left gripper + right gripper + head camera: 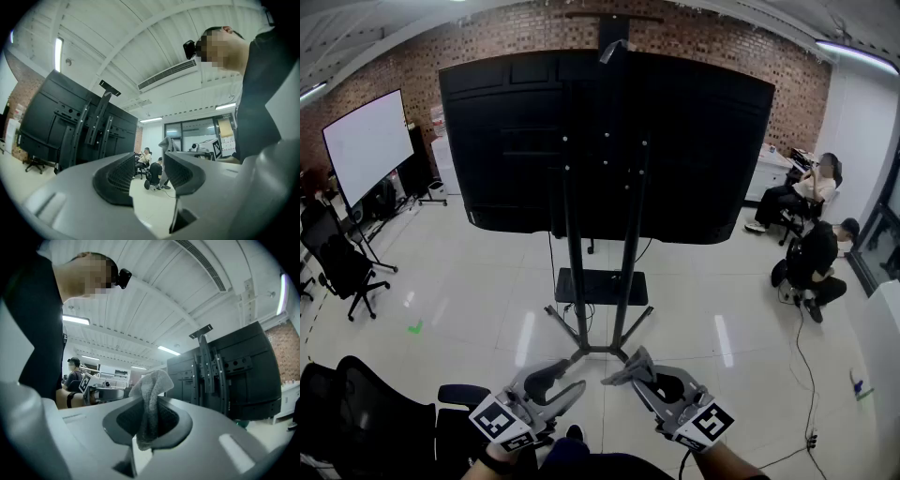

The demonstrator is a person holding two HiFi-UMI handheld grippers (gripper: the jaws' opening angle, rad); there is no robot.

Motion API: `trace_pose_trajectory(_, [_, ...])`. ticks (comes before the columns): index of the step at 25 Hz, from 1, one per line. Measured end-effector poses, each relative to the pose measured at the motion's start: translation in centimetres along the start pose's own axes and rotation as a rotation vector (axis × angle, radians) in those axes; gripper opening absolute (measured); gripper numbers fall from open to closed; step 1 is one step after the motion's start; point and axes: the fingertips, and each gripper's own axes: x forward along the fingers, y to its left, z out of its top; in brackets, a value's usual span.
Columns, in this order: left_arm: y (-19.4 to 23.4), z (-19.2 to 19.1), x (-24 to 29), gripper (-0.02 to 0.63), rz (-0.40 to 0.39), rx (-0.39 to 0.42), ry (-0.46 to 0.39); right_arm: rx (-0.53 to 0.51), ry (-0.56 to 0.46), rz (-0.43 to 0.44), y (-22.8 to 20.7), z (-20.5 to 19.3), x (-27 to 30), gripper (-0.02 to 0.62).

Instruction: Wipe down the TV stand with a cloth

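A pale tiled floor (487, 309) runs back to a brick wall (534, 37). In the middle stands a big black TV (694, 159), seen from its back, mounted on the stand (574, 281). The stand has two dark upright posts, a small black shelf (600, 286) low between them, and splayed feet on the floor. A whiteboard (367, 141) stands far left with a black office chair (342, 262) near it. Two people (811, 225) sit well to the right of the TV.

Both grippers are held low in front of the stand's feet, apart from it. The left gripper (149, 171) has its jaws apart, with only the distant room showing between them. The right gripper (149, 420) is clamped on the cloth (151, 399), a grey terry piece pinched between the pads. Its folded top sticks up above the jaws and a short end hangs below them. In the head view the cloth (630, 366) shows as a grey tuft at that gripper's tip, not touching the stand.
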Motion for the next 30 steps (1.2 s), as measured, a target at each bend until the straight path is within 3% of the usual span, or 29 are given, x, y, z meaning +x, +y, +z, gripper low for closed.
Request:
trace_pose_trajectory(6, [4.8,0.1,2.4,0.218,-0.016,-0.014,-0.007,-0.001,0.029,-0.012,-3.6,-1.2,3.6,0.034])
trace_pose_trajectory(12, [13.2,1.2,5.8,0.218,-0.063,0.014,-0.016,-0.022,0.014,-0.052,-9.6,-1.2,10.7,0.034])
trace_pose_trajectory(19, [20.9,3.6,9.4,0.224,-0.18,0.08,-0.012,-0.065,-0.036,-0.119,-15.6,0.5,19.2,0.034])
trace_pose_trajectory(25, [24.1,5.2,11.2,0.233,-0.221,0.078,-0.036,-0.099,-0.029,-0.149,-18.1,1.5,22.3,0.034])
trace_pose_trajectory(30, [25.7,7.5,12.8,0.282,-0.234,0.098,-0.075,-0.16,-0.018,-0.171,-21.0,3.2,23.9,0.037])
